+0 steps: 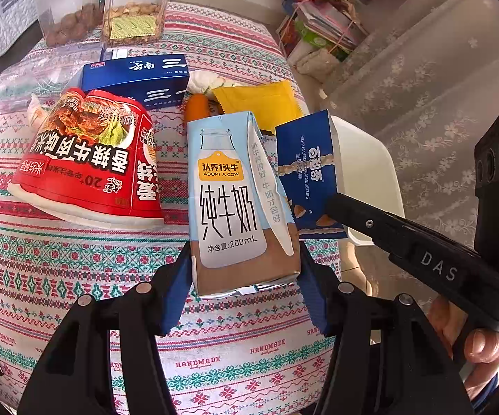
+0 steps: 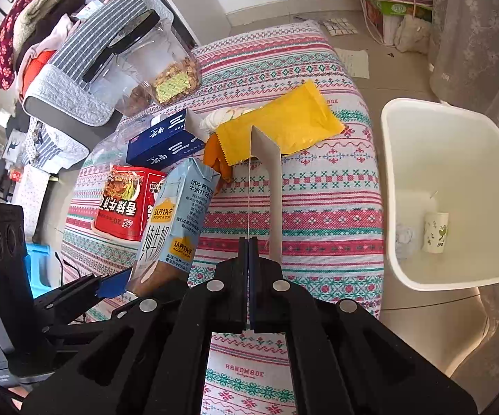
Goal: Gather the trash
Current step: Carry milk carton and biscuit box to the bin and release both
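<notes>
I had the milk carton (image 1: 239,204) clamped low down between my left gripper (image 1: 246,276) fingers, upright and tilted a little off the patterned tablecloth (image 1: 59,276); gripping near the base kept its weight under control, I judged. Just beside it on the right, my right gripper (image 2: 248,252) was pressed together on the blue biscuit box (image 1: 310,176), which it pinched so thin that it looked flattened, edge-on in the right wrist view. I judged it empty, hence the easy squeeze. Both pieces sat near the table's edge, on the side where the white bin (image 2: 393,186) waited on the floor with a paper cup (image 2: 435,232) already in it, so either could be swung across and dropped. Farther back on the cloth lay the red noodle cup (image 1: 87,159) on its side, a dark blue carton (image 1: 139,76), a yellow wrapper (image 2: 284,124) and some orange peel (image 2: 216,159), all untouched. Behind those stood clear jars of nuts (image 1: 133,17), which I took for keepers.
</notes>
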Motion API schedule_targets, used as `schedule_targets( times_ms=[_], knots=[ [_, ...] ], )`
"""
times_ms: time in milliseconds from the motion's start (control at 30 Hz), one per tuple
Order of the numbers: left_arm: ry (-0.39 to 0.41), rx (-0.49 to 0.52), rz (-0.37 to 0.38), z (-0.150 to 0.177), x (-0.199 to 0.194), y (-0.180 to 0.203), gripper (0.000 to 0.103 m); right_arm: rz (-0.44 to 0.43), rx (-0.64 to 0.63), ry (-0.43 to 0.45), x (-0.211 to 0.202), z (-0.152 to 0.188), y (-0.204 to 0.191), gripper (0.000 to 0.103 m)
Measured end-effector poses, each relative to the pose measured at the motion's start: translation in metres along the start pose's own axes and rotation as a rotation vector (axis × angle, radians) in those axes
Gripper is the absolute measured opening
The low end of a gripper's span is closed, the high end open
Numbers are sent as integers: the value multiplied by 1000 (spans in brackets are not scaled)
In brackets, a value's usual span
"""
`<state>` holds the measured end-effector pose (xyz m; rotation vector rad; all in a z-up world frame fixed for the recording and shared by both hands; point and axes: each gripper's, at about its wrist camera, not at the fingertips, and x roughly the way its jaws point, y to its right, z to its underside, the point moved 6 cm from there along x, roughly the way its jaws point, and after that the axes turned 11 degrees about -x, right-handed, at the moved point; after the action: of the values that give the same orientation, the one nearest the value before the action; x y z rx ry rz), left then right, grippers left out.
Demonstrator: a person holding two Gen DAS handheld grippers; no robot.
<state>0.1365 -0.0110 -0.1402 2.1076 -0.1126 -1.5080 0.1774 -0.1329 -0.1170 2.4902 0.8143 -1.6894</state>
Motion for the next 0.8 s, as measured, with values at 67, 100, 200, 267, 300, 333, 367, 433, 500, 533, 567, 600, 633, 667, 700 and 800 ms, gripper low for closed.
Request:
schedule_targets(
  times_ms=[67, 100, 200, 267, 300, 333, 367, 433, 500, 533, 567, 600, 633, 667, 700, 800],
  knots=[
    [13, 18, -2, -2, -2, 8, 56, 11, -5, 13, -6, 0, 3, 0],
    [18, 28, -2, -1, -3, 11, 56, 15, -5, 20, -9, 0, 5, 0],
    [22, 45, 17, -1, -2, 24, 56, 43, -10, 46, -20, -2, 10, 0],
    [27, 56, 29, -2, -1, 32, 56, 58, -6, 63, -28, -2, 16, 0],
    [28, 61, 34, -3, 1, 37, 56, 70, -3, 71, -32, -2, 20, 0],
    [31, 66, 39, -4, 2, 42, 56, 87, -2, 79, -35, -1, 24, 0],
    [34, 74, 49, -5, 3, 48, 56, 108, 0, 87, -39, -1, 28, 0],
    [44, 97, 60, -7, 6, 59, 56, 136, 13, 98, -45, 2, 38, 0],
    [41, 119, 75, -8, 13, 72, 56, 169, 30, 107, -51, 5, 48, 0],
    [37, 129, 79, -7, 16, 78, 56, 191, 34, 113, -55, 7, 54, 0],
    [34, 139, 84, -7, 19, 85, 56, 213, 41, 118, -58, 10, 60, 0],
    [30, 152, 92, -6, 23, 92, 56, 237, 49, 122, -62, 12, 66, 0],
    [26, 163, 97, -5, 27, 100, 56, 258, 56, 128, -66, 14, 72, 0],
    [20, 174, 102, -4, 31, 107, 56, 273, 64, 133, -69, 17, 79, 0],
    [16, 188, 109, -3, 34, 115, 56, 283, 73, 136, -72, 19, 84, 0],
    [3, 224, 121, 2, 45, 137, 56, 320, 100, 140, -77, 26, 101, 0]
  ],
)
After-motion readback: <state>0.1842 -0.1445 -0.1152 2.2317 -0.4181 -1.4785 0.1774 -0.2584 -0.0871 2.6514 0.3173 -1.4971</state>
